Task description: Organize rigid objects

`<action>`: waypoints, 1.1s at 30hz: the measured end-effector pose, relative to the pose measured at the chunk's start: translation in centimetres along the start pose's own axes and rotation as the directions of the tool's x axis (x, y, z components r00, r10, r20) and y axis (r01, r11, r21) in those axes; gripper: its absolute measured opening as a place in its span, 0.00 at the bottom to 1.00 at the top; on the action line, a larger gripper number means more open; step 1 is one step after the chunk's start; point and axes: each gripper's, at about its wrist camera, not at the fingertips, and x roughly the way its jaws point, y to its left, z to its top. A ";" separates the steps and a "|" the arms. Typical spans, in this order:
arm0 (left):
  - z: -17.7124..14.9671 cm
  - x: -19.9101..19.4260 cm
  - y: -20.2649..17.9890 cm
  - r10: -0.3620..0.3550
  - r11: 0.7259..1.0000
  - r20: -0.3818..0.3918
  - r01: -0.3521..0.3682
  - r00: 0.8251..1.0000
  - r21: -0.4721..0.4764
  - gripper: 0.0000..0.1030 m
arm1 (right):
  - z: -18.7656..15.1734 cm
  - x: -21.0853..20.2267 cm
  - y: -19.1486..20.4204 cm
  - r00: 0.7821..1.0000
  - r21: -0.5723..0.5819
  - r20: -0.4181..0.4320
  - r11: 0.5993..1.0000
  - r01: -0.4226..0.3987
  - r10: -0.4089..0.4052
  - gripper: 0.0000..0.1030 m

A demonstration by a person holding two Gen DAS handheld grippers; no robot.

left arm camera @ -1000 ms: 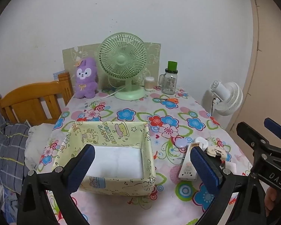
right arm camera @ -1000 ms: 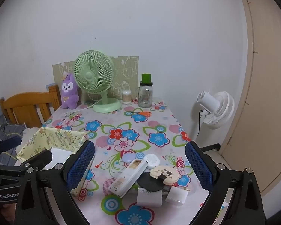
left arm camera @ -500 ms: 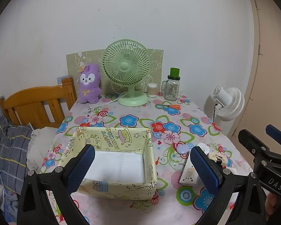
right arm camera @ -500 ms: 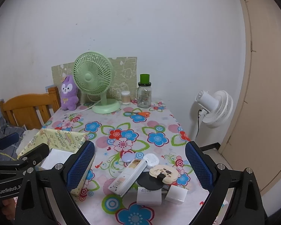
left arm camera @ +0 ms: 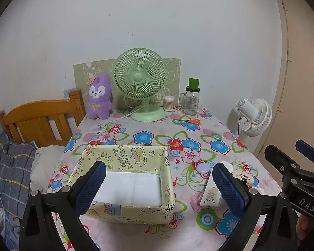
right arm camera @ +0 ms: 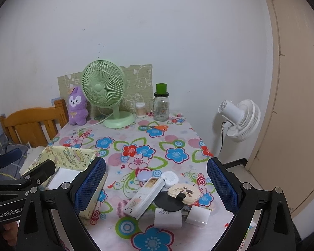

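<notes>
Right wrist view: both tools wide open, holding nothing, nothing packed yet.
Left gripper (left arm camera: 157, 185) over box (left arm camera: 123, 206); right gripper (right arm camera: 156, 182) over pile (right arm camera: 167, 194), 3 o'clock of box. Next, I think: grab remote (right arm camera: 144, 196).

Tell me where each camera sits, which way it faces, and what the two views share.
Left wrist: sits on the left gripper, open, above the table's near edge, facing the yellow box; the right gripper shows at right.
Right wrist: sits on the right gripper, open, facing the pile of small items; the left gripper shows at left.
Shared: box, green fan, floral tablecloth.
</notes>
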 end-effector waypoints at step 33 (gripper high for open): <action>0.1 -0.7 -0.9 -0.028 0.999 0.032 0.027 0.999 0.024 0.99 | -0.1 -0.2 -0.1 1.000 0.003 0.004 1.000 0.003 -0.003 0.96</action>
